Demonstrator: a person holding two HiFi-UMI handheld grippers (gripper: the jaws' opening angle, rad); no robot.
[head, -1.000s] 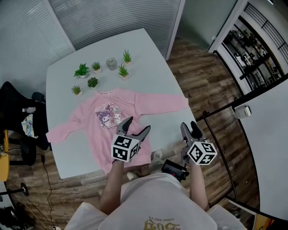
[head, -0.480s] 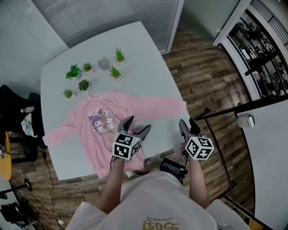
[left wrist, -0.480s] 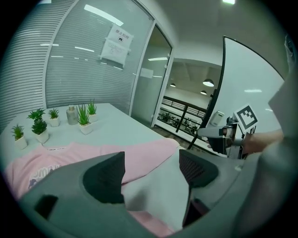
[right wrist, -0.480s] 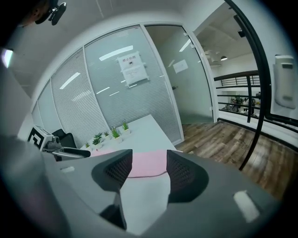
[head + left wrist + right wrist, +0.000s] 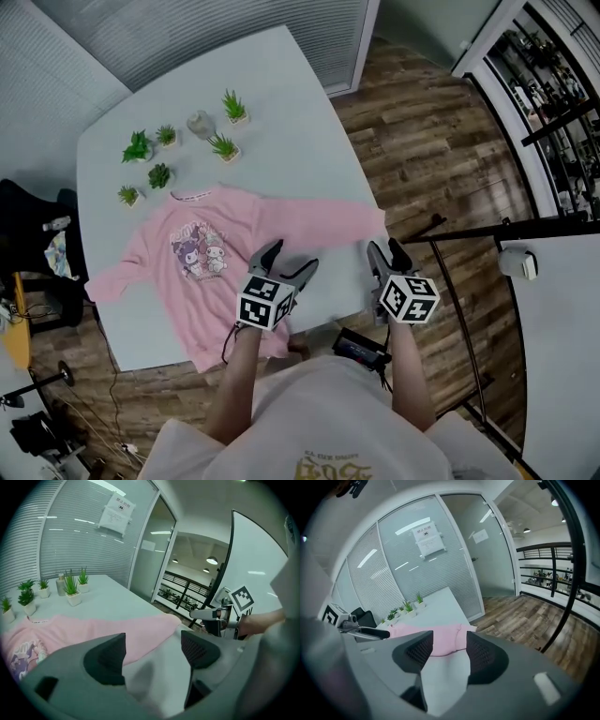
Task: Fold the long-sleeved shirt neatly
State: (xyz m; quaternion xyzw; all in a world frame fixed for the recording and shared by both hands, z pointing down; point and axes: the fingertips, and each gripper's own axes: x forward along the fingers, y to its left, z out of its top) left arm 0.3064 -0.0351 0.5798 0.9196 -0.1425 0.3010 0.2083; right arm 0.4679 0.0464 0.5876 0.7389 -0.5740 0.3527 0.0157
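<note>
A pink long-sleeved shirt (image 5: 225, 246) with a cartoon print lies flat and face up on the pale table (image 5: 291, 122), sleeves spread left and right. Its right sleeve (image 5: 117, 632) reaches the table's right edge, where the cuff (image 5: 459, 637) shows. My left gripper (image 5: 286, 262) hovers open over the shirt's lower right part, holding nothing. My right gripper (image 5: 386, 254) is open too, above the table's front right corner near the cuff, with nothing between its jaws.
Several small potted plants (image 5: 155, 159) and a glass jar (image 5: 200, 123) stand behind the shirt's collar. A black chair (image 5: 33, 244) with items sits left of the table. Wooden floor (image 5: 431, 141) and a black railing (image 5: 487, 230) lie to the right.
The head view has shifted, so the table and shirt sit higher and further left in the picture. Both grippers stay open in about the same places near the table's front edge.
</note>
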